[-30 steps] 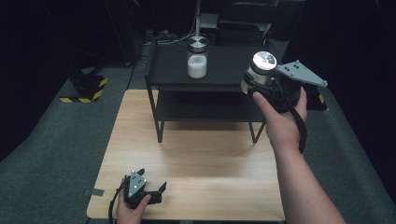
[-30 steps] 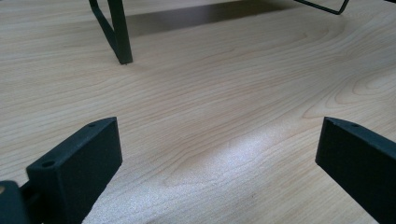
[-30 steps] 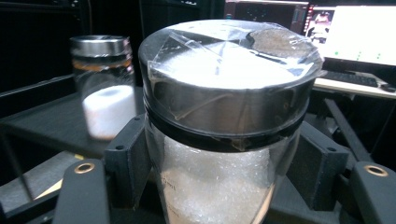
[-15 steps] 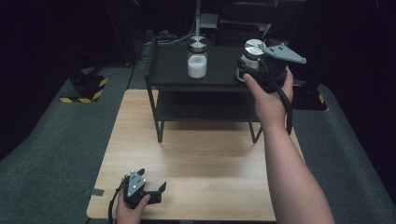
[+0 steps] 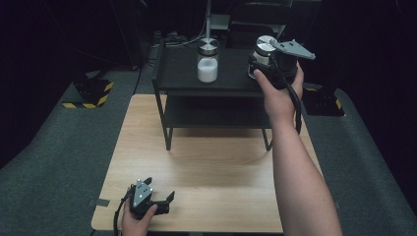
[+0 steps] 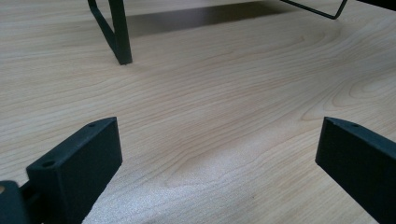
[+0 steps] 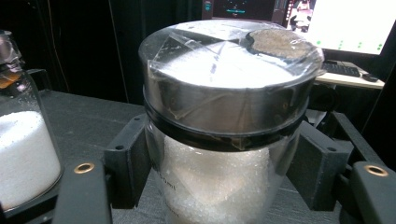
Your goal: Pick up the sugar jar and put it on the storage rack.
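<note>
A glass jar of white grains with a taped metal lid sits between the jaws of my right gripper, which is shut on its sides. In the high view that jar and the right gripper are at the right end of the black shelf's top. I cannot tell whether the jar's base touches the shelf. A second jar of white grains stands mid-shelf, seen also as the jar at the left. My left gripper rests open near the table's front left, with bare wood between the jaws of this left gripper.
The black two-level shelf stands at the back of the wooden table; one of its legs is ahead of the left gripper. A lit monitor is behind the shelf. Grey carpet and a yellow-black striped block surround the table.
My right gripper has carried the jar up, back and leftward, from beside the shelf's right end to above its top. The left gripper has stayed put.
</note>
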### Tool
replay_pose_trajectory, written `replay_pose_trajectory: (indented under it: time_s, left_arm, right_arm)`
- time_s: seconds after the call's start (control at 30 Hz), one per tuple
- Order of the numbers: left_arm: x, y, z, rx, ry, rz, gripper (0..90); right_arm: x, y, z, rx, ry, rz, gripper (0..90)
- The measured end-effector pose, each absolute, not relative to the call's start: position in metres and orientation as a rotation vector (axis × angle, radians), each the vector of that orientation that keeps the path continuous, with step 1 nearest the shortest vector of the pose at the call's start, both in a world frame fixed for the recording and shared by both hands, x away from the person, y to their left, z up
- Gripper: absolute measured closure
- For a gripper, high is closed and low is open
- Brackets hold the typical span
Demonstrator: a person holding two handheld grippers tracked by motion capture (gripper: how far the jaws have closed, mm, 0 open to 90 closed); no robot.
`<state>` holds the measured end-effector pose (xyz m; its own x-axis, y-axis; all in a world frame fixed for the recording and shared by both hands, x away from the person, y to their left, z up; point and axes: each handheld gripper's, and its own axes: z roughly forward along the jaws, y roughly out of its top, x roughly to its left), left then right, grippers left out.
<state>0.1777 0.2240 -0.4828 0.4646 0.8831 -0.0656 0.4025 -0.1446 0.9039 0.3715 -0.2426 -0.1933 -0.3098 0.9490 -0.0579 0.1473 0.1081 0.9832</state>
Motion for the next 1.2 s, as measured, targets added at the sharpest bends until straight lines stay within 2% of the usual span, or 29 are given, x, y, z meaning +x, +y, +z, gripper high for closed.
replay_pose_trajectory:
  time_s: [1.1, 1.2]
  left_arm:
    - [0.178, 0.225, -0.483, 1.739, 1.104, 0.619, 0.7]
    - [0.178, 0.225, -0.483, 1.741, 1.104, 0.617, 0.7]
  right_arm:
    - [0.384, -0.244, -0.210, 1.122, 1.565, 1.335, 30.5]
    - [0.385, -0.246, -0.209, 1.126, 1.577, 1.339, 27.6]
